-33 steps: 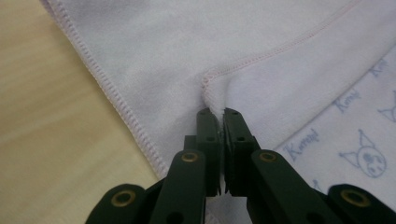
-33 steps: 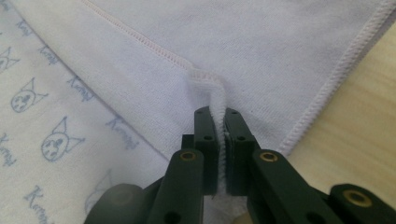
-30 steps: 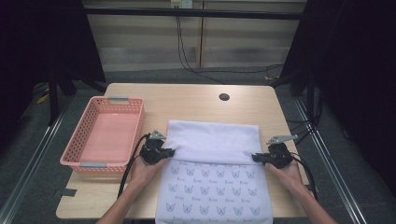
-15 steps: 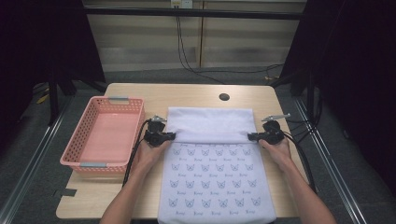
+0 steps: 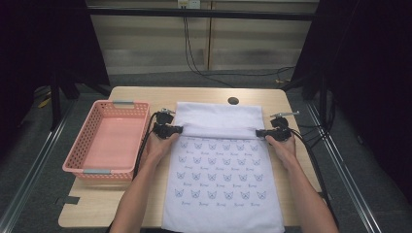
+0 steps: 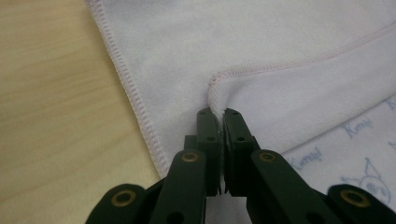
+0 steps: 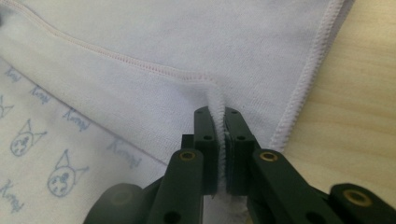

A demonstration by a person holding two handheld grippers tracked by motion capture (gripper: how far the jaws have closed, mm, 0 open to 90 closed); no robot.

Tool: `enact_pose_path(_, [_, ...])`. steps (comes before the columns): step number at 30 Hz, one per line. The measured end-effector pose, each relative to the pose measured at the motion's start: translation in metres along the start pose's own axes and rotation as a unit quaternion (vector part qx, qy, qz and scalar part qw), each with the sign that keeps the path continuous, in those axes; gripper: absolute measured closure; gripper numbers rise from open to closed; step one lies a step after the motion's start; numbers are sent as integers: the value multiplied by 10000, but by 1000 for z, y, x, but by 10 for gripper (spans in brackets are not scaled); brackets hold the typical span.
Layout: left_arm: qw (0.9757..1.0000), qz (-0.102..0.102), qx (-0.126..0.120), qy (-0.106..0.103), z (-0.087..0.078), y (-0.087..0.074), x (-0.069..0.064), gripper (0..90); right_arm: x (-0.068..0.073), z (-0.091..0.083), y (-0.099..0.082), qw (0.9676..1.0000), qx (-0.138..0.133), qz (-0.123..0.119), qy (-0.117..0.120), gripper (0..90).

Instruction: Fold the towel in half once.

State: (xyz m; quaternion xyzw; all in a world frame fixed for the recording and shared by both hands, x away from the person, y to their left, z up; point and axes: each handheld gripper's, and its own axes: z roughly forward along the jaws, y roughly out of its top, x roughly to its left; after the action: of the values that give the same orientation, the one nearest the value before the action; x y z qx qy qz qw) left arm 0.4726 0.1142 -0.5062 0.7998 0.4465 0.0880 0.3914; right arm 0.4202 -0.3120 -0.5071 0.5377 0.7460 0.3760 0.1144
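While both grippers' fingers pinch its corners, the towel (image 5: pixel 221 179) lies cat-printed, half folded.

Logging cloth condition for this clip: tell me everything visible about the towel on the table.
The towel is white, soft-looking terry with a stitched hem. One face carries rows of small pale blue cat faces with script; the other is plain. It lies flat on the wooden table, its near end hanging over the table's edge. A printed flap is laid over the plain part, leaving a plain band at the far end. The left gripper and right gripper each pinch a corner of that flap.
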Motion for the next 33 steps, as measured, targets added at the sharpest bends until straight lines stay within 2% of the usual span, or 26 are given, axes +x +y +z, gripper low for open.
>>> enact_pose_path(7, [9999, -33, 47, -83, 1, 3, 5, 871, -2, 7, 6, 9998, -111, 68, -172, 859])
enact_pose_path(8, [9999, -78, 19, -64, 0, 3, 3, 872, -2, 8, 6, 9998, -127, 48, -157, 859])
enact_pose_path(10, [9999, 45, 55, -86, -4, 5, 0, 872, -3, 6, 7, 9998, -165, 66, -74, 859])
enact_pose_path(12, [9997, 40, -103, -208, -14, 8, -2, 872, -4, -1, 10, 9995, -309, 43, 39, 859])
enact_pose_path(13, [9995, 123, -152, -237, -20, 11, -4, 871, -4, -6, 12, 9990, -428, 68, 109, 859])
enact_pose_path(14, [9992, 120, -259, -291, -26, 13, -7, 871, -3, -12, 15, 9986, -511, 52, 150, 859])
enact_pose_path(15, [9988, 230, -268, -346, -33, 16, -8, 870, -3, -19, 19, 9981, -594, -7, 180, 859])
enact_pose_path(16, [9986, 185, -363, -342, -40, 18, -11, 870, -1, -26, 23, 9974, -681, -30, 224, 859])
enact_pose_path(18, [9972, 149, -562, -465, -56, 23, -17, 869, 2, -42, 30, 9958, -868, -123, 278, 859])
enact_pose_path(20, [9959, 384, -672, -458, -73, 26, -27, 869, 5, -59, 36, 9934, -1078, -164, 356, 859])
enact_pose_path(22, [9941, 429, -847, -531, -90, 29, -32, 869, 10, -74, 41, 9923, -1160, -270, 336, 859])
enact_pose_path(24, [9924, 453, -980, -588, -108, 31, -33, 869, 15, -88, 44, 9904, -1274, -326, 429, 858])
enact_pose_path(27, [9897, 611, -1109, -666, -132, 31, -37, 869, 26, -105, 46, 9878, -1366, -503, 552, 859])
enact_pose_path(31, [9862, 677, -1262, -829, -155, 24, -44, 869, 42, -128, 44, 9844, -1447, -717, 696, 859])
enact_pose_path(33, [9834, 715, -1396, -911, -168, 22, -47, 869, 48, -141, 41, 9825, -1480, -838, 762, 859])
